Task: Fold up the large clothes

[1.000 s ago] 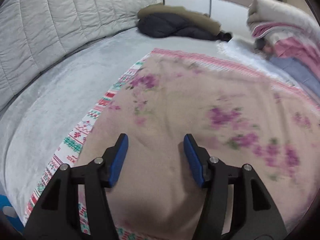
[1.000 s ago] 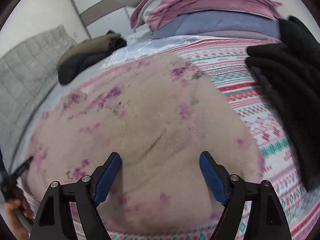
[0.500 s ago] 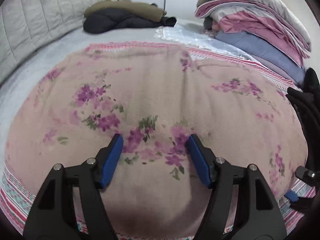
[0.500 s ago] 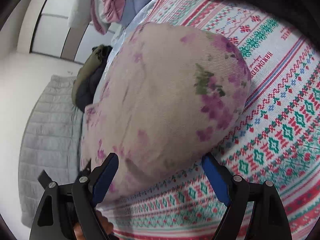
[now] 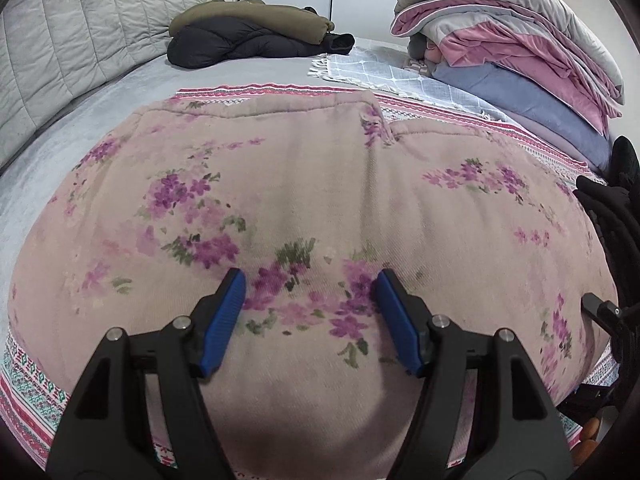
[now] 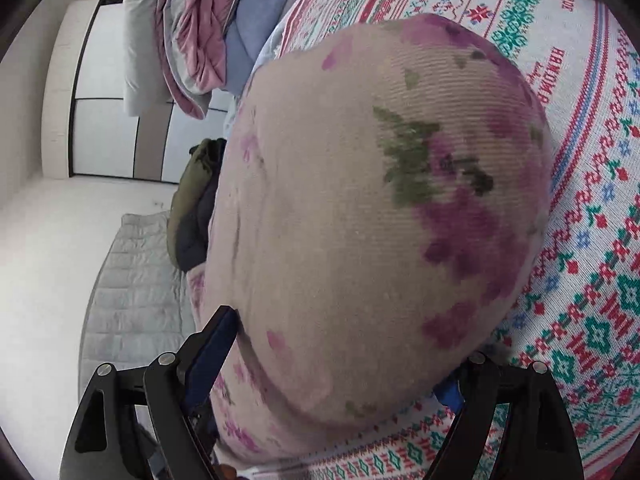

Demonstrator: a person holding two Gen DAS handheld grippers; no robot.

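Observation:
A large beige-pink garment with purple flowers [image 5: 320, 184] lies spread flat on a patterned cloth on the bed. My left gripper [image 5: 310, 300] is open and empty, hovering just above the garment's near middle. In the right wrist view the same garment [image 6: 360, 200] fills the frame very close up. My right gripper [image 6: 340, 360] is open, its jaws wide on either side of the garment's corner; the fabric sits between them and hides the right pad.
A red, green and white patterned cloth [image 6: 592, 240] lies under the garment. A dark and olive jacket pile [image 5: 248, 36] lies at the far side by the grey headboard [image 5: 80, 40]. Stacked quilts [image 5: 512, 60] stand far right. Black clothing [image 5: 616, 216] lies at the right edge.
My left gripper has swung right from the garment's left edge to its middle. My right gripper has tilted and dropped close onto the garment's right corner, which now lies between the jaws.

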